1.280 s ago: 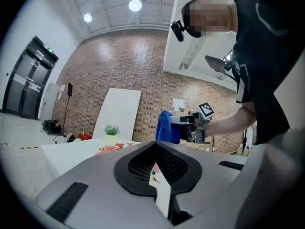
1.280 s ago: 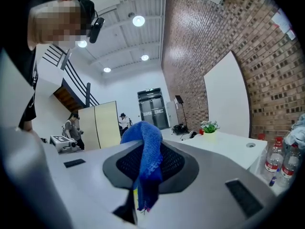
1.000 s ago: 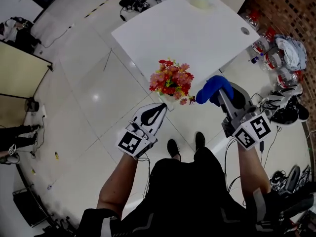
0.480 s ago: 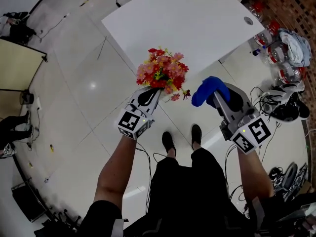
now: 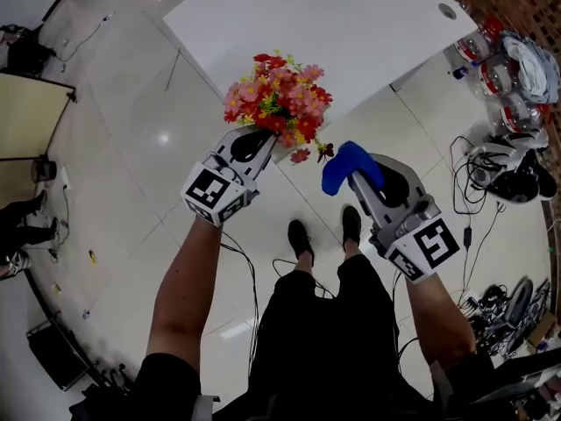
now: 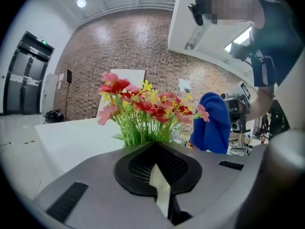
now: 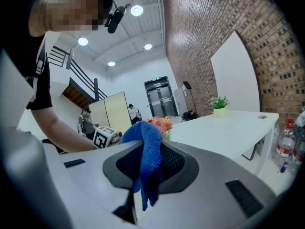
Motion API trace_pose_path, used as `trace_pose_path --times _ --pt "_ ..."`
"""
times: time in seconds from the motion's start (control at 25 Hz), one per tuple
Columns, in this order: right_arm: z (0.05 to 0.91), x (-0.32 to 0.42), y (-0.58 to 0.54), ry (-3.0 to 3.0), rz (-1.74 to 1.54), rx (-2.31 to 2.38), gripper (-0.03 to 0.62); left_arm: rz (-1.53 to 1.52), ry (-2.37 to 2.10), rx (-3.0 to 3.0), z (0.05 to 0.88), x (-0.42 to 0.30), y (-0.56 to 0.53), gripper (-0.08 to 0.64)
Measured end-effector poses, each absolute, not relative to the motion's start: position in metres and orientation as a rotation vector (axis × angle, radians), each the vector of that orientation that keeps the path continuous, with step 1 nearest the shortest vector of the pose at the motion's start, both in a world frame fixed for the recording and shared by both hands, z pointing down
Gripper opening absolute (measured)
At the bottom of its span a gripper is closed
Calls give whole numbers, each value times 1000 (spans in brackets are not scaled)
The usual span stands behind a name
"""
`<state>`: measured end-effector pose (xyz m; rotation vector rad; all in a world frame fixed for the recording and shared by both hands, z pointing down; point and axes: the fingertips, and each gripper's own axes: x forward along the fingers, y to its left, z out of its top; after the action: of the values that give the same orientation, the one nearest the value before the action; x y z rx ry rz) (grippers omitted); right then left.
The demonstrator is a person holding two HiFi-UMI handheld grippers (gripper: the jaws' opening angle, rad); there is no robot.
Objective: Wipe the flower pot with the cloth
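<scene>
The flower pot (image 5: 282,153) is a small cream pot of red, pink and yellow flowers (image 5: 275,95). My left gripper (image 5: 263,140) is shut on it and holds it in the air over the floor. In the left gripper view the pot wall (image 6: 160,187) sits between the jaws of the left gripper (image 6: 159,175), with the flowers (image 6: 143,109) standing above. My right gripper (image 5: 355,179) is shut on a blue cloth (image 5: 345,165), just right of the pot and apart from it. The cloth (image 7: 146,144) hangs bunched over the jaws of the right gripper (image 7: 142,175).
A white table (image 5: 333,16) stands ahead, with a small potted plant (image 7: 219,104) on its far end. Bottles and bags (image 5: 495,68) lie by the right wall, cables (image 5: 491,169) beside them. A folding partition (image 5: 26,121) stands at the left. My feet (image 5: 302,238) are below the grippers.
Both grippers have shifted left and up in the head view, still side by side. The table has slid toward the top edge. Both grips are unchanged.
</scene>
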<state>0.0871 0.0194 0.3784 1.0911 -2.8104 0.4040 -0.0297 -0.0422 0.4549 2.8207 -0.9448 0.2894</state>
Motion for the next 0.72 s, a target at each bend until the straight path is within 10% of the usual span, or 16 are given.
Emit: trace_pose_path --times 0.72 --pt "487 -53 -9 -2777 419 1074 58 291 -844 2806 451 -31 -51 0"
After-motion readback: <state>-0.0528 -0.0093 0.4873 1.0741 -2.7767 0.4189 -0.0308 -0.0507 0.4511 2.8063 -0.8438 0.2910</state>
